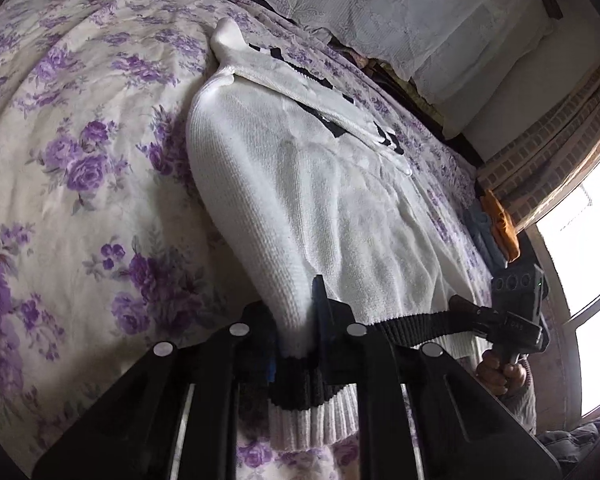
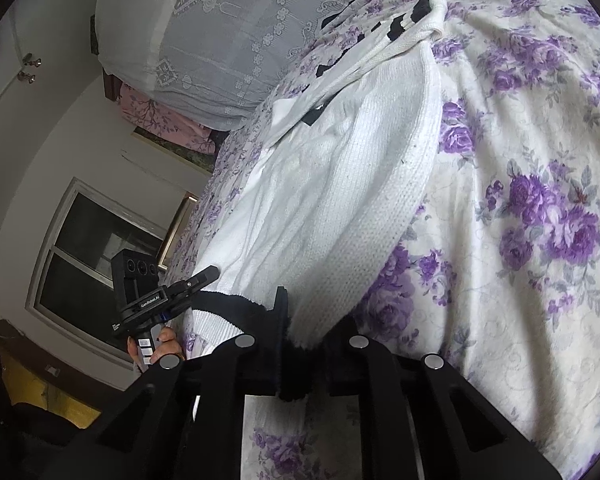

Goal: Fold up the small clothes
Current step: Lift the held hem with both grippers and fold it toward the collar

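A small white knit sweater (image 1: 300, 200) with black trim and a black hem band lies stretched along a bed with a purple floral cover (image 1: 80, 152). My left gripper (image 1: 296, 332) is shut on one hem corner of the sweater. My right gripper (image 2: 300, 340) is shut on the other hem corner of the sweater (image 2: 340, 184). Each gripper shows in the other's view: the right one (image 1: 480, 316) and the left one (image 2: 196, 280), both pinching the black hem band. The far end with the sleeves rests on the bed.
Lace-covered pillows (image 1: 400, 20) lie at the head of the bed. A bright window (image 1: 580, 260) is to one side, with an orange and blue item (image 1: 496, 220) near it. A dark window (image 2: 88, 248) and a white wall are on the other side.
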{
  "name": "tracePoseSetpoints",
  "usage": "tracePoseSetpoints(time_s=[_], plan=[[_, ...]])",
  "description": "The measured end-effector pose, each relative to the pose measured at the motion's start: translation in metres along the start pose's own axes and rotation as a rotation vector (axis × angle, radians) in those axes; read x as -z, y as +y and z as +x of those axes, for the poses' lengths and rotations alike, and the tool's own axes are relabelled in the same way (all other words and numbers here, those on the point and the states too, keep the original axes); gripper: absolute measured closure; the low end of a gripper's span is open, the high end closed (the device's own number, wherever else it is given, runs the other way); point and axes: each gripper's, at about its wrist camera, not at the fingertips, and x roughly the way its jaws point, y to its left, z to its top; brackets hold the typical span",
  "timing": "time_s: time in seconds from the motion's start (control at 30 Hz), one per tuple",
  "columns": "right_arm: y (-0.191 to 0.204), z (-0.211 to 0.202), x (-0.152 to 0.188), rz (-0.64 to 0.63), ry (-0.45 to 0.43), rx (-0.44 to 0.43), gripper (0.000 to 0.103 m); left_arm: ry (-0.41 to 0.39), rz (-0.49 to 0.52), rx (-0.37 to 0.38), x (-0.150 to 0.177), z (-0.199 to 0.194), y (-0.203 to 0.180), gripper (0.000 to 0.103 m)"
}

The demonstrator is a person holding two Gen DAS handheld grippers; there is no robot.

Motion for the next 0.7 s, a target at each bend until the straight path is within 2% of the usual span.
tracePoseSetpoints(time_s=[0.27,0.47,0.7], plan=[[0.024,-0.005,-0.034,-0.11,-0.052,0.013,0.089,-0.048,0.136,-0.044,-0.043,-0.003,-0.026,0.09],[0.02,0.003,-0.072,-0.115,-0.095,0.036,0.089,-0.033,0.144,-0.078,-0.075,0.019,-0.024,0.09],[0.011,0.018,-0.124,-0.094,-0.131,0.069,0.089,-0.084,0.159,-0.136,-0.119,0.036,-0.027,0.09]])
